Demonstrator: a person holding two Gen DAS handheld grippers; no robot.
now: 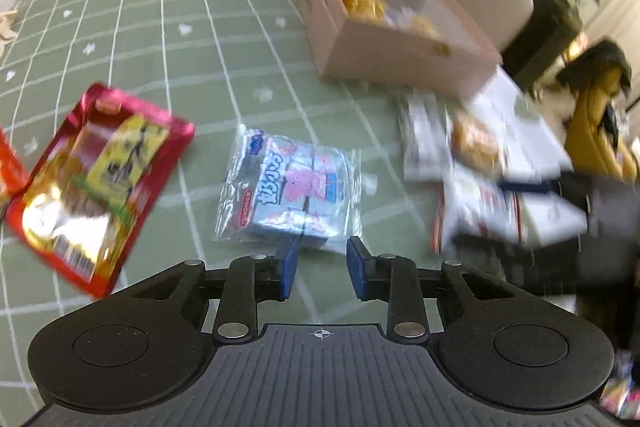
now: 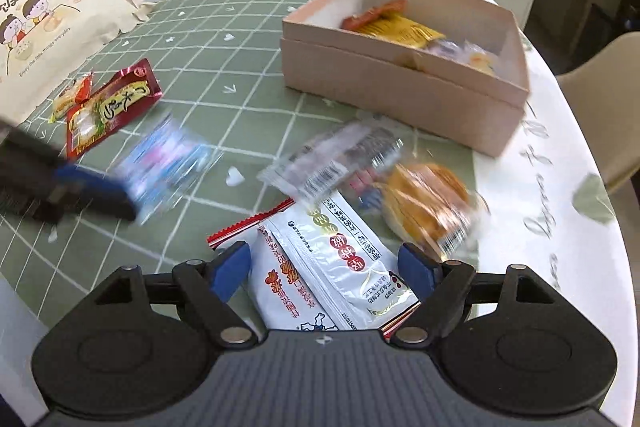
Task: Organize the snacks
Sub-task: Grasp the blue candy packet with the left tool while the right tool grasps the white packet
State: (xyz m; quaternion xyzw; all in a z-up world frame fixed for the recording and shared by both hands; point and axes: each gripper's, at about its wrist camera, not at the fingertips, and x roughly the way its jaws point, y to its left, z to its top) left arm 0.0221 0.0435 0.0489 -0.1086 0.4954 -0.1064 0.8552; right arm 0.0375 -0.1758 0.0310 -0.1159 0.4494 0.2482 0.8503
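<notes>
Both grippers hover over loose snacks, nothing grasped.

Left wrist view: the left gripper point(image 1: 320, 259) has its jaws parted and empty, the blue cartoon pack point(image 1: 290, 187) just ahead of them, the pink box point(image 1: 400, 67) beyond.
Right wrist view: the right gripper point(image 2: 326, 267) is spread wide over the white sachets point(image 2: 340, 267); the blurred bun pack point(image 2: 428, 205), seemingly loose, lies ahead-right. Slick overlapping film could slip or come up doubled.

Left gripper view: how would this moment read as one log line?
left gripper: open, nearing blue snack pack | right gripper: open over white sachets | pink box: partly filled
</notes>
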